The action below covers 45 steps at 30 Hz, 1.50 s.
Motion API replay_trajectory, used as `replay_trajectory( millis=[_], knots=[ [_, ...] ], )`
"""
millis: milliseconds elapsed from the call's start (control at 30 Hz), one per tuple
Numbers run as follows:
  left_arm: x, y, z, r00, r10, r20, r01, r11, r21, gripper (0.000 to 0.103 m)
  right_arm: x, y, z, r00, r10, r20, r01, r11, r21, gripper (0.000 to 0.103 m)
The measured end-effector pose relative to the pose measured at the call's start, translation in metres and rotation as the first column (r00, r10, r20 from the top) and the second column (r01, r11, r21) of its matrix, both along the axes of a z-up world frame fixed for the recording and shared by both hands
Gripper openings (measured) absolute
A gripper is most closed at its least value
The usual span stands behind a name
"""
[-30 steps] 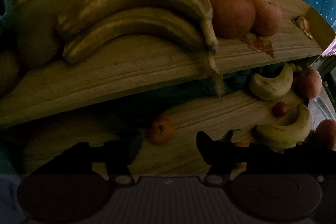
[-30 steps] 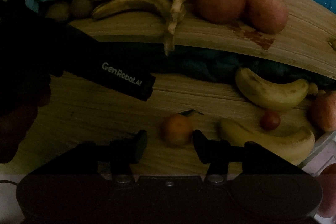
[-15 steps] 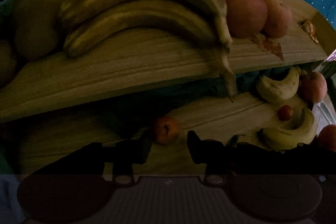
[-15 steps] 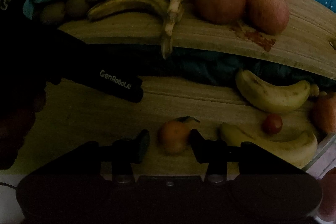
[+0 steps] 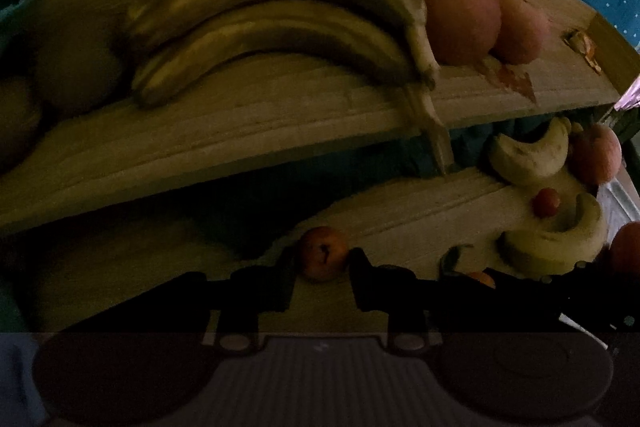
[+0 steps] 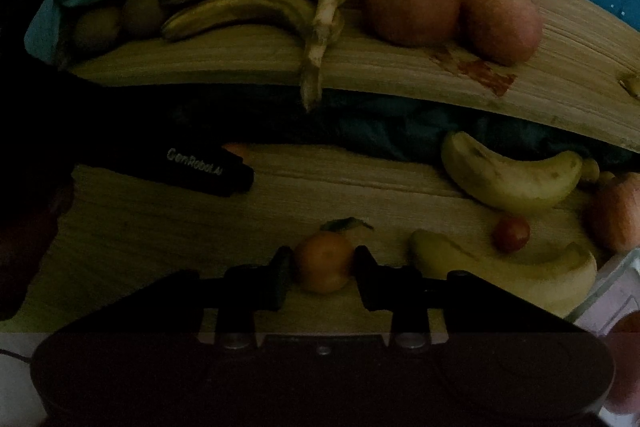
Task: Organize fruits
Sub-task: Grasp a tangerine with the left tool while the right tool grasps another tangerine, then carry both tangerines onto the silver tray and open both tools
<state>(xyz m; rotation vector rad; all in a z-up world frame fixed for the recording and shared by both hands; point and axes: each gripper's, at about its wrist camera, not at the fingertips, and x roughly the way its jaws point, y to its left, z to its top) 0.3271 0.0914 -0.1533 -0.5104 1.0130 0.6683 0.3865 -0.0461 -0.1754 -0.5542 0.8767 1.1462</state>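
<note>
My left gripper [image 5: 322,275] is shut on a small orange fruit [image 5: 323,251], its fingertips pressing both sides low on the lower wooden board [image 5: 420,219]. My right gripper [image 6: 323,277] is shut on a leafy tangerine [image 6: 324,261] that rests on the same board [image 6: 160,227]. In the right wrist view the left gripper's dark body [image 6: 208,169] reaches in from the left. The upper board [image 6: 400,67] carries a pair of bananas [image 6: 248,3], two apples [image 6: 412,3] and kiwis [image 6: 100,25].
To the right on the lower board lie two loose bananas [image 6: 512,179], a small red fruit [image 6: 511,234] and a reddish apple [image 6: 618,215]. A clear container edge [image 6: 608,283] sits at the far right. Dark cloth [image 6: 400,131] fills the gap between boards.
Both grippers moved forward and narrowed their fingers until each pair closed onto its small orange fruit. The left view shifted closer to the upper board.
</note>
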Motion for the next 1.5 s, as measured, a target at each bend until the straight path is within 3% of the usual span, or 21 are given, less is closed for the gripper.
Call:
replay_trajectory(
  millis=[567, 1033, 1267, 1500],
  knots=[
    [-0.054, -0.041, 0.024, 0.998, -0.055, -0.012, 0.056, 0.998, 0.03, 0.031, -0.061, -0.034, 0.019, 0.999, -0.052, 0.008, 0.052, 0.999, 0.012, 0.035],
    [-0.105, -0.081, 0.048, 0.981, -0.189, 0.035, 0.188, 0.981, 0.04, 0.031, -0.121, -0.096, 0.046, 0.963, -0.261, 0.068, 0.257, 0.964, 0.068, 0.035],
    [-0.095, -0.102, 0.054, 0.966, -0.254, 0.053, 0.252, 0.966, 0.05, 0.031, -0.113, -0.128, 0.052, 0.936, -0.344, 0.081, 0.339, 0.938, 0.074, 0.035],
    [-0.054, -0.125, 0.052, 0.957, -0.284, 0.053, 0.282, 0.958, 0.042, 0.031, -0.077, -0.156, 0.05, 0.933, -0.35, 0.083, 0.345, 0.936, 0.064, 0.035]
  ],
)
